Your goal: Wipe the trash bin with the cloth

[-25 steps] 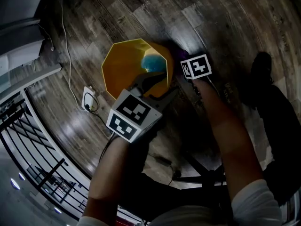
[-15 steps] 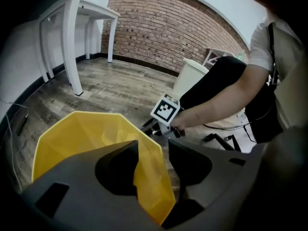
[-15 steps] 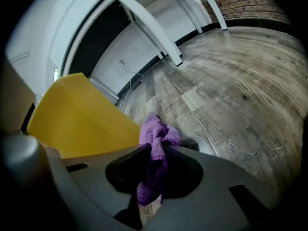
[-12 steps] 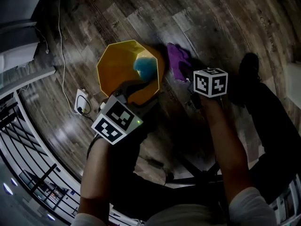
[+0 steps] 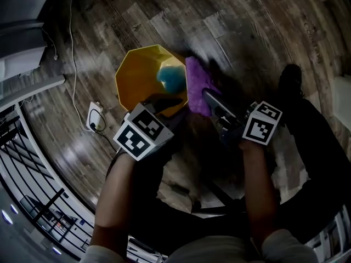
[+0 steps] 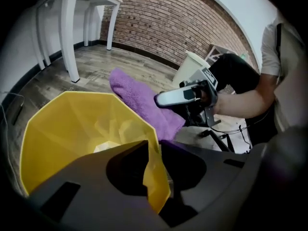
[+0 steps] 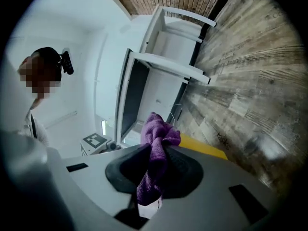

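Item: trash bin [image 5: 137, 78]. Thin yellow plastic, smooth and slightly glossy, with flat facets meeting in an eight-sided rim and tapering to the base. It stands upright on the floor [image 5: 263, 32], grey-brown wood-look planks with a dull sheen. A blue patch [image 5: 171, 78] lies inside. You cannot tell from here what it is.

Item: cloth [image 5: 196, 89]. Purple, soft and fuzzy like a towel, bunched into folds. Your right gripper [image 5: 207, 96] has its jaws closed on it. In the right gripper view a crumpled wad stands above the jaws and a tail hangs below them. The free part spreads as a broad flap that meets the bin's rim on the side nearest that gripper. In the left gripper view it lies just beyond the rim's far edge. Whether it presses on the plastic cannot be told.

Item: your left gripper [image 5: 167, 102]. Grey, matte jaws that have just been closing. They now sit narrow, one inside the bin and one outside, pinching the yellow wall at the near rim. The wall stands edge-on between them.

Surroundings: a white cable [image 5: 74, 53] runs across the floor to a white socket block [image 5: 98, 116] near the bin. A brick wall [image 6: 183, 23] and white furniture legs [image 6: 70, 32] stand beyond.
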### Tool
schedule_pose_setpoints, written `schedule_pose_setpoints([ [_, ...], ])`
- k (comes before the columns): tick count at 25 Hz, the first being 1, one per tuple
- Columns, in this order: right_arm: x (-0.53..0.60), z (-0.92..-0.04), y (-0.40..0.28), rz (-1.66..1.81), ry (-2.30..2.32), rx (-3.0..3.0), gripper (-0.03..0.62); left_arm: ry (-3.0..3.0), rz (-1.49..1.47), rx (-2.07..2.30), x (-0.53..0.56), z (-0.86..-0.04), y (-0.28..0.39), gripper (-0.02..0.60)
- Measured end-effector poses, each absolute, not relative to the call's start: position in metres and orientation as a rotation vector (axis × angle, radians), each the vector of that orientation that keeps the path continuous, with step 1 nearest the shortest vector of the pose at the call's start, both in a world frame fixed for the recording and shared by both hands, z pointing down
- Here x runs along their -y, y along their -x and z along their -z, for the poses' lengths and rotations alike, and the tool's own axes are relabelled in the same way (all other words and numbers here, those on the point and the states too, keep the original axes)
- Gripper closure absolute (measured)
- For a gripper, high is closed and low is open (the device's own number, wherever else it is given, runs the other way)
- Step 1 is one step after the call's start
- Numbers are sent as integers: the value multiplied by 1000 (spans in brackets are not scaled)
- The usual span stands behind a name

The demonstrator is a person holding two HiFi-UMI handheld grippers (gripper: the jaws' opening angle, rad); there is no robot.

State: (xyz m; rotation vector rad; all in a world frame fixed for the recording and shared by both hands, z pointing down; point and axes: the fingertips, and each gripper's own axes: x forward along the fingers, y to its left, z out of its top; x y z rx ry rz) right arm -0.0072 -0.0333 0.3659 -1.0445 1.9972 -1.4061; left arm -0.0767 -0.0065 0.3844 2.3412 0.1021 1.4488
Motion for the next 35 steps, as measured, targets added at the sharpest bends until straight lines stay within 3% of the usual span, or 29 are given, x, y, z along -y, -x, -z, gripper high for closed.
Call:
schedule_pose_setpoints([
  [3,37,-357,2,1375,1021,-1998,523,-2339,-1392,-38,13,-382,67,522],
  [35,65,-472,11,1597,1191,-2270,523,-2348,-1377,-42,13,-379,58,520],
])
